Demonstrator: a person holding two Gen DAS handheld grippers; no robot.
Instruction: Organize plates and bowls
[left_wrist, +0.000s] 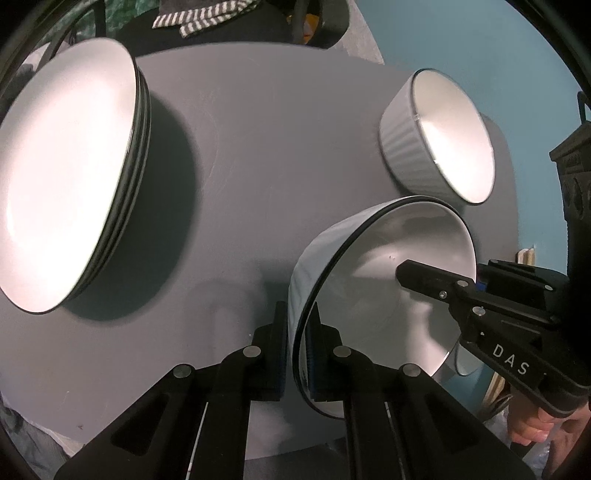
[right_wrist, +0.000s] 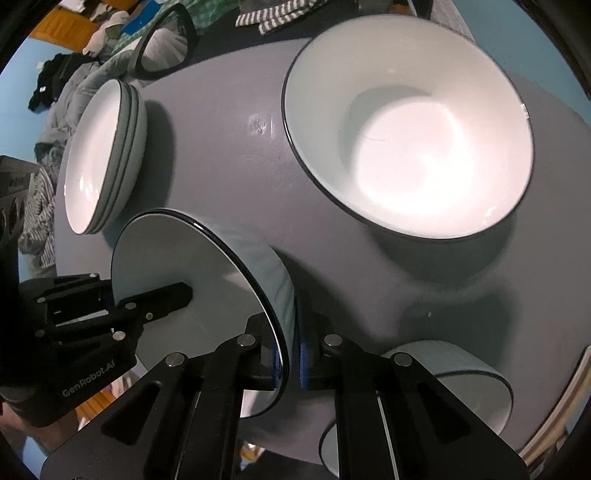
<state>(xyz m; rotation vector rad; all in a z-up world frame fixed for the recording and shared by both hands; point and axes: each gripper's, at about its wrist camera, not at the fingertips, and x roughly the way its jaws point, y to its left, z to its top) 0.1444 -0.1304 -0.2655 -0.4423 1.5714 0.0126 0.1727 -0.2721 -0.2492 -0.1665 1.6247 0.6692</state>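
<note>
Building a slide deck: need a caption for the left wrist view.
Both grippers clamp one tilted bowl's rim above the grey table.

place: a lived-in home room, i think
upper left: heaped clothes (right_wrist: 59, 110)
top: striped cloth (left_wrist: 199, 18)
walls: teal (left_wrist: 480, 44)

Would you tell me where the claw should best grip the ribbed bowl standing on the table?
Likely the ribbed bowl by its rim, from above, one finger inside and one outside: it stands upright, mouth open, seemingly too wide to span.
</note>
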